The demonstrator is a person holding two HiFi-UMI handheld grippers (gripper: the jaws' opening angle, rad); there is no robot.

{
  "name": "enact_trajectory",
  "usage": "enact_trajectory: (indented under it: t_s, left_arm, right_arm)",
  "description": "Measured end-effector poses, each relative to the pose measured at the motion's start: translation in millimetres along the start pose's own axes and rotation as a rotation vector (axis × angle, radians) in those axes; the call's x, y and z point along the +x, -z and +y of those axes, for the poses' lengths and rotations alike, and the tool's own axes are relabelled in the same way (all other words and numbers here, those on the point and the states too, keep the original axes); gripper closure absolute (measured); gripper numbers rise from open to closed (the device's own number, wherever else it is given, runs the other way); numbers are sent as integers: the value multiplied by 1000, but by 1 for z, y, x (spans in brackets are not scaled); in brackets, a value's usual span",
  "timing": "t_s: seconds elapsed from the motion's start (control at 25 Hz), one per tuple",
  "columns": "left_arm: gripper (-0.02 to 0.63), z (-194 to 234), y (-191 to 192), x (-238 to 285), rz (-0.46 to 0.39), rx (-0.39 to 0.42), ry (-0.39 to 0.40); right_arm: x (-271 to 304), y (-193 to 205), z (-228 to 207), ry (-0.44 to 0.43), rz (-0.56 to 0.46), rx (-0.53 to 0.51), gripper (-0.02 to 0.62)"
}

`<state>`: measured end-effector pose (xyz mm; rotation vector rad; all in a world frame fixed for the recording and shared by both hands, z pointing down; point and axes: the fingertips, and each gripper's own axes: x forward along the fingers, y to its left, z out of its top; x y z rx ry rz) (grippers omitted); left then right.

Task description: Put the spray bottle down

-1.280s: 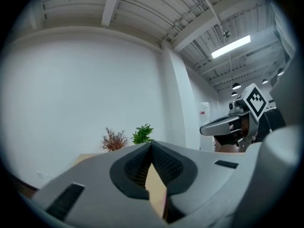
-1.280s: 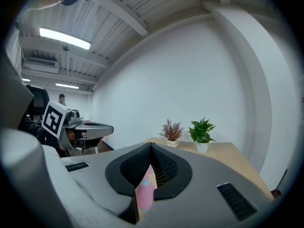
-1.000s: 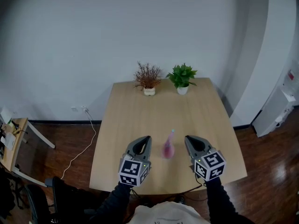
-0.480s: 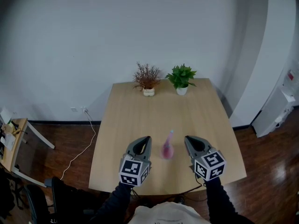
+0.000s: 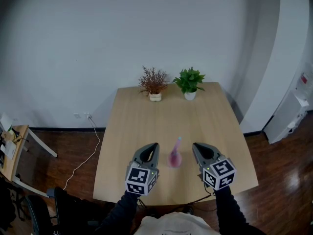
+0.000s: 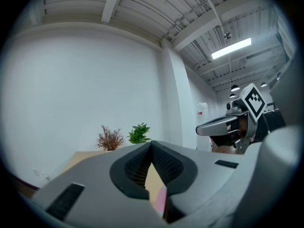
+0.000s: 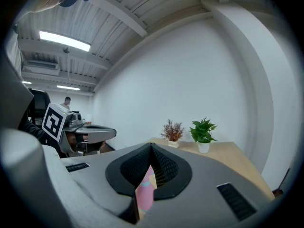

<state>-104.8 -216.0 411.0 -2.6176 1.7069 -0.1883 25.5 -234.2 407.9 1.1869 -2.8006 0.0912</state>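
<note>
A small pink spray bottle (image 5: 175, 155) stands upright on the wooden table (image 5: 166, 114), close to its near edge. My left gripper (image 5: 155, 145) hovers just left of it and my right gripper (image 5: 194, 145) just right of it, neither touching it. Both point away from me with their jaws together and nothing held. In the left gripper view only a pink sliver of the bottle (image 6: 160, 199) shows below the meeting pads of the left gripper (image 6: 151, 144). The right gripper view shows the bottle (image 7: 145, 191) through the slit under the right gripper (image 7: 151, 146).
A dried reddish plant (image 5: 154, 81) and a green potted plant (image 5: 190, 80) stand at the table's far edge. A small side desk (image 5: 12, 148) is on the left, a white cable (image 5: 83, 155) lies on the floor, and a white appliance (image 5: 293, 111) stands at the right.
</note>
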Motion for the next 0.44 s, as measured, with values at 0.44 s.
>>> enact_trajectory:
  t_s: [0.44]
  left_arm:
    - [611, 0, 3, -2, 6, -5, 2]
  right_arm:
    - [1, 2, 4, 0, 3, -2, 621]
